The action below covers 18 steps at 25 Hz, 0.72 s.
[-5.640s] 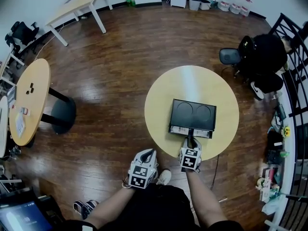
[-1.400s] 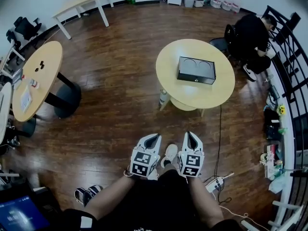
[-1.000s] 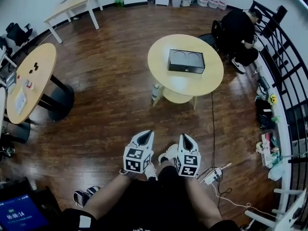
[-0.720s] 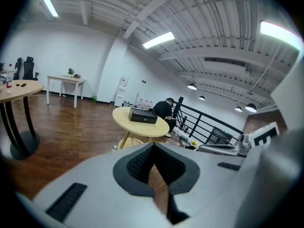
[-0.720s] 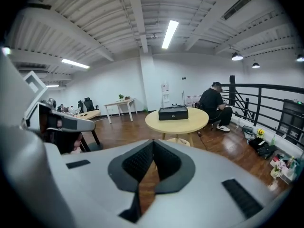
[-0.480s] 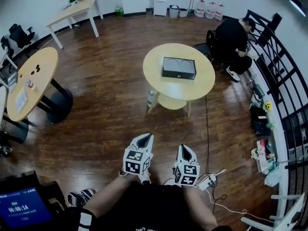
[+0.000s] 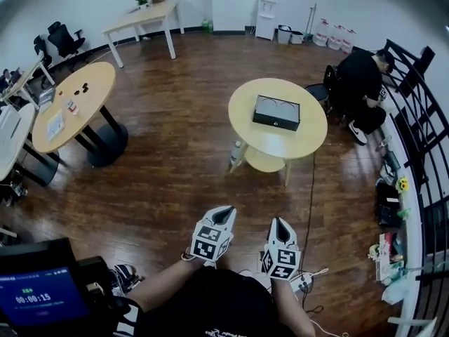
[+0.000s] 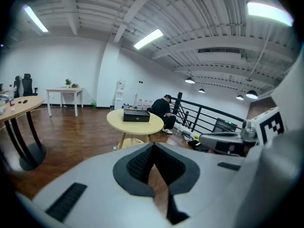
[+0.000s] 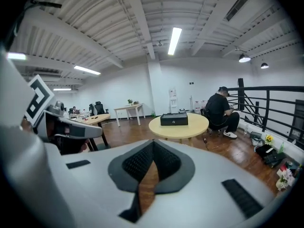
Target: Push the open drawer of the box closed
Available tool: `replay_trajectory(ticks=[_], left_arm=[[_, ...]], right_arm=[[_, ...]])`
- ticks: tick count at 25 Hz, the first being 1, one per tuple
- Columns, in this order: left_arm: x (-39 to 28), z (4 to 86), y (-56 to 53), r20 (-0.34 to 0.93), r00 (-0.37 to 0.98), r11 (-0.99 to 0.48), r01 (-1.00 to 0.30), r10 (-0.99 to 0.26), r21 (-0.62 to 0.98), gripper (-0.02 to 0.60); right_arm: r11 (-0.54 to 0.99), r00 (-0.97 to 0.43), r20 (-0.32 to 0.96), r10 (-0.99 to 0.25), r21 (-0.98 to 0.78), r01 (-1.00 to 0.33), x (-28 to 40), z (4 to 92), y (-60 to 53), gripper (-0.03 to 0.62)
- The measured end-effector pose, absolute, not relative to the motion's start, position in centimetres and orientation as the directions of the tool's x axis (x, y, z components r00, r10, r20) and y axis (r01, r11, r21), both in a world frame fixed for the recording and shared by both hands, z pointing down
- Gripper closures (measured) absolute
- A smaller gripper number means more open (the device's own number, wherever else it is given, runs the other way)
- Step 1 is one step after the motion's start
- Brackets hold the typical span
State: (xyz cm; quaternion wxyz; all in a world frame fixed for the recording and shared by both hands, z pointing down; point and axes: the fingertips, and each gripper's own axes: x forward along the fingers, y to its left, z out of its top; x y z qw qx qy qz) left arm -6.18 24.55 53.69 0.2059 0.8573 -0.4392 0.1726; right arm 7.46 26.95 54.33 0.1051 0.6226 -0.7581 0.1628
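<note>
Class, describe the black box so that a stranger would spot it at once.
Find the round pale table beside the seated person in black. The black box is the only thing on it. It is flat and rectangular, with two rings on its lid.

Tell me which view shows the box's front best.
The right gripper view: it faces the box nearly square-on across the room, and the front looks flush. The left gripper view shows the box at a slight angle. The head view shows the box from above, mostly its top.
</note>
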Motion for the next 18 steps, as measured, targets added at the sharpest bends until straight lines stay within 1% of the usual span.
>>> replay_trajectory(ticks=[4,11,18], left_arm=[[-6.8,52.5,25.6,0.462,0.549,-0.539,-0.825,-0.696,0.168,0.581],[-8.4,52.1,26.2,0.444,0.516,-0.503,-0.850,-0.733,0.157,0.581],[-8.8,52.1,26.6,0.431,0.522,-0.511,-0.846,-0.736,0.150,0.581]], right_arm=[[0.179,-0.191,0.348,-0.918,-0.066,-0.982,6.6,53.6,27.8,0.589],[0.207,-0.196,0.346,-0.918,-0.005,-0.978,5.5,53.0,28.6,0.589],[0.175,-0.154,0.345,-0.926,0.029,-0.984,5.4,53.1,28.8,0.589]])
